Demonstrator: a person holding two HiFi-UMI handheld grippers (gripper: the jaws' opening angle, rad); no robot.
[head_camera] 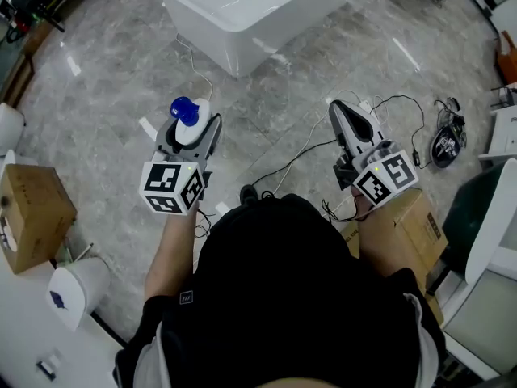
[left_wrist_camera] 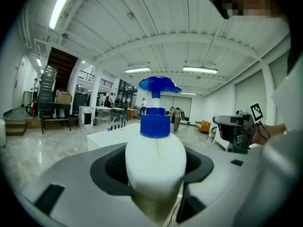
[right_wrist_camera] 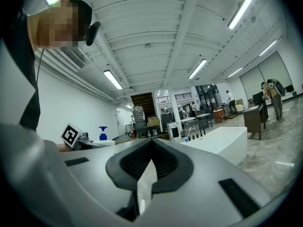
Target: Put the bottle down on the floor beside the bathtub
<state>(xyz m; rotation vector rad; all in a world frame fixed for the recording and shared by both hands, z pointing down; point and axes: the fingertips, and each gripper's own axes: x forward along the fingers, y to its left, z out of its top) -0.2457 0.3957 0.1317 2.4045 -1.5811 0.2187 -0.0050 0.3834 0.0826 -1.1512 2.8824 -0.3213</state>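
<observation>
- Left gripper (head_camera: 191, 140) is clamped on the bottle (head_camera: 190, 120). Its jaws stand wide, one on each side of the white body, as the left gripper view shows.
- Bottle (left_wrist_camera: 155, 160) sits upright between the jaws, with its blue pump head (left_wrist_camera: 158, 85) on top and clear of them. The lower part of the body is hidden behind the jaws.
- Right gripper (head_camera: 338, 108) has its jaws together with nothing between them. It is held out level on the other side of the person, well apart from the bottle.
- Step in hand, as I judge it: carrying the bottle. It is up in the air, not yet put down.
- Tub (head_camera: 258, 14) is ahead of the person and well apart from the bottle. In the left gripper view it (left_wrist_camera: 111, 135) shows behind the bottle.
- Floor (head_camera: 121, 79) near the tub's closest corner looks bare, but cables (head_camera: 299, 156) run across it between the person and the tub.
- Next move calls for stepping closer to the tub and lowering the left gripper with the bottle kept upright. Once the base rests on the floor just beside the tub wall, the jaws can open.
- Risks: the cables could catch a foot, and letting go before the base touches down would probably tip the bottle.
</observation>
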